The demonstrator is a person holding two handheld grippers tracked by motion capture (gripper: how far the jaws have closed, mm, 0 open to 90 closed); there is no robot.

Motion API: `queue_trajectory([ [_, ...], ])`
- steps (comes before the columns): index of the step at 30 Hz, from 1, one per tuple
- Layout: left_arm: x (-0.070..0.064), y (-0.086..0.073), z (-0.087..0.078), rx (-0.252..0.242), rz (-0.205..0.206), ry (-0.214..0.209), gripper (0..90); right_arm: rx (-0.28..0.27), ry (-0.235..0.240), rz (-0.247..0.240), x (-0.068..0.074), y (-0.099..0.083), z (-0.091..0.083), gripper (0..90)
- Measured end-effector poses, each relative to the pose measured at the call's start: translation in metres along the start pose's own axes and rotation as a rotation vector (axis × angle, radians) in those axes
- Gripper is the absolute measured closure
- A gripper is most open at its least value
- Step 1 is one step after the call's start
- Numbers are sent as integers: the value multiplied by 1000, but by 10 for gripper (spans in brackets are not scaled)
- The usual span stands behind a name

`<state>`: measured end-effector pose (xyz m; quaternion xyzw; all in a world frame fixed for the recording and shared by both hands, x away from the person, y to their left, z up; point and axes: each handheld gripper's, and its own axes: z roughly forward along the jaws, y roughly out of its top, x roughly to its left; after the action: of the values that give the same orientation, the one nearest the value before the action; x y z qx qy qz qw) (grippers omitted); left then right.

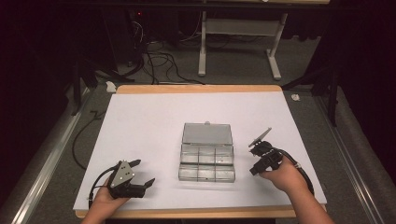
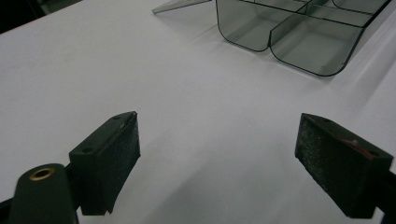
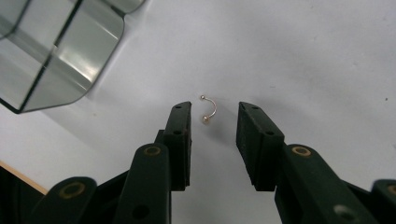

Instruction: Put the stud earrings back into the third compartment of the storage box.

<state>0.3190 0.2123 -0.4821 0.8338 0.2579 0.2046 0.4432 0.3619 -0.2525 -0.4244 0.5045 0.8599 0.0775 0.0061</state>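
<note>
The right gripper [image 3: 215, 112], jaws narrowly apart, brackets a small curved earring [image 3: 208, 108] on the table [image 1: 140, 121] (probably to pinch it) beside the compartment box [image 1: 207, 158]; the left gripper [image 2: 217, 140] waits wide.

- My left gripper [image 1: 142, 181] is black, with a grey three-cornered plate [image 1: 122, 173] on top that has little dark dots in it.
- A thin black cable [image 1: 95, 183] loops out from it.
- My right gripper [image 3: 214, 116] is black too, with brass-coloured rings [image 3: 152, 150] on its arms.
- A thick black cable [image 1: 303, 175] trails from it.
- My hands [image 1: 283, 175] and forearms are bare.
</note>
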Motion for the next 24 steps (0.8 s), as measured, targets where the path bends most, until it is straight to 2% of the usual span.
queue_trajectory([
  [3, -1, 0, -1, -8, 9, 3, 146, 1, -3, 4, 0, -1, 4, 704],
  [4, -1, 0, -1, -9, 10, 2, 146, 11, -1, 30, 1, -1, 4, 706],
  [6, 0, 0, 0, -2, 2, 1, 146, 11, -6, -6, -1, -1, 8, 715],
  [11, -1, 0, -1, -8, 10, 2, 147, 15, 0, 5, 1, 0, 12, 736],
  [13, 0, 0, 0, 2, 1, 0, 147, 10, -4, -5, 1, 1, 12, 739],
  [16, -2, 0, -1, -5, 13, 5, 146, 20, -15, 9, 3, 3, 13, 764],
  [19, -1, 0, 0, 1, 6, 3, 147, 28, -39, -23, 3, 4, 14, 795],
  [24, -2, 0, -1, -5, 15, 5, 147, 22, -36, -13, 1, 4, 14, 837],
])
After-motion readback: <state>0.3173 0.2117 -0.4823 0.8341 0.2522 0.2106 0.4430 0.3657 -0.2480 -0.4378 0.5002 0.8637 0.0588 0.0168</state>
